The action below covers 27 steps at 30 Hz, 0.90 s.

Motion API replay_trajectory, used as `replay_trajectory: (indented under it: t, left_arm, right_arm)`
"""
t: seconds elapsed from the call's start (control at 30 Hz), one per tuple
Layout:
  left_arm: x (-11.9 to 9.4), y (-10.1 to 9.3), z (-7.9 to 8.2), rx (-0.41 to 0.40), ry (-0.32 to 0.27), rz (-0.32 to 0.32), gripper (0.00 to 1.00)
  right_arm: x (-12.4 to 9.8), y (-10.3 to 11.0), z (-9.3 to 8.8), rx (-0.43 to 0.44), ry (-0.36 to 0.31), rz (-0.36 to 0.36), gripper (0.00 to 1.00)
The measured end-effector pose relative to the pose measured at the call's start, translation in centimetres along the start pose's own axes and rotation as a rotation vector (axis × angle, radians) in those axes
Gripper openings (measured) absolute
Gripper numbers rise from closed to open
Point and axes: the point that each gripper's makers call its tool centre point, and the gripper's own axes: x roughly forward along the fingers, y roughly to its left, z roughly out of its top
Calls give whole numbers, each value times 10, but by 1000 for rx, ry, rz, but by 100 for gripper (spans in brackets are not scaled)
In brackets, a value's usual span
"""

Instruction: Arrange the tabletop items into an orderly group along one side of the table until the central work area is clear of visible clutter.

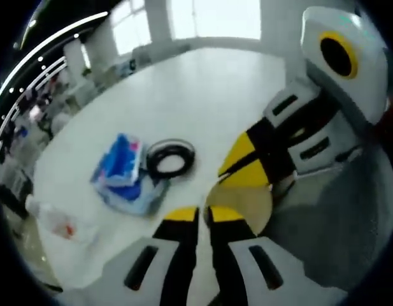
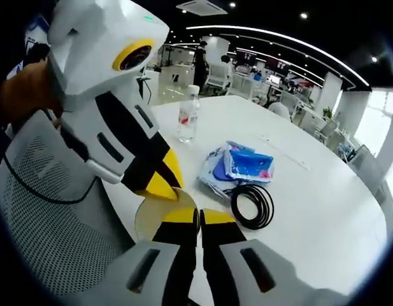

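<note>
left gripper view: we note the left gripper (image 1: 204,213) pressed together over a yellowish disc (image 1: 247,205); right gripper (image 2: 197,217) likewise. cable (image 2: 252,205) touches blue pack (image 2: 237,166); bottle (image 2: 188,115) stands well apart on table (image 2: 323,210).

A white round table (image 2: 323,210) is seen carrying four items. A clear water bottle (image 2: 188,115) is stood upright near the far edge. A blue tissue pack (image 2: 237,167) is laid flat mid-table, with a coiled black cable (image 2: 252,205) just beside it, touching or nearly so. A yellowish round disc (image 2: 159,213) is laid at the near edge, by a mesh chair back.

In the left gripper view, the table (image 1: 202,89), tissue pack (image 1: 123,172), cable (image 1: 171,158), disc (image 1: 247,204) and bottle (image 1: 56,220) are shown again.
</note>
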Motion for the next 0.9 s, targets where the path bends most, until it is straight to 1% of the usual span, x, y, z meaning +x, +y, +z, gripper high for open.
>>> replay_trajectory:
  t: [0.13, 0.27, 0.33, 0.37, 0.43, 0.47, 0.5, 0.57, 0.63, 0.67, 0.73, 0.9]
  left_arm:
    - [-5, 0, 3, -36, -33, -12, 12]
    - [-9, -1, 6, -58, -66, -22, 21]
    - [-12, -4, 15, -80, -138, -51, 23]
    - [-15, -6, 22, -109, -194, -70, 23]
    - [-20, -7, 27, -185, -236, -96, 23]
    - [-22, -6, 29, -186, -254, -100, 24]
    - [-24, -5, 29, -174, -260, -92, 26]
    - [-29, -4, 32, -150, -290, -78, 29]
    - [-35, -3, 32, -164, -312, -72, 33]
    - [-40, -2, 34, -171, -338, -71, 34]
    - [-44, 2, 33, -187, -350, -57, 38]
    - [-60, 12, 27, -193, -398, -18, 50]
  right_arm:
    - [0, 0, -3, 19, 14, 11, 0]
    - [1, -1, -3, 30, 18, 16, 0]
    - [2, -2, -3, 37, 22, 19, 0]
    - [3, -3, -4, 43, 25, 18, 0]
    - [3, -4, -6, 58, 35, 20, 0]
    - [3, -4, -6, 63, 33, 21, 0]
    - [3, -4, -6, 70, 32, 23, 0]
    - [3, -4, -6, 106, 35, 33, 0]
    - [4, -4, -6, 141, 33, 41, 0]
    - [4, -5, -6, 146, 35, 41, 0]
    - [4, -5, -6, 155, 37, 45, 0]
    - [7, -7, -8, 185, 54, 58, 0]
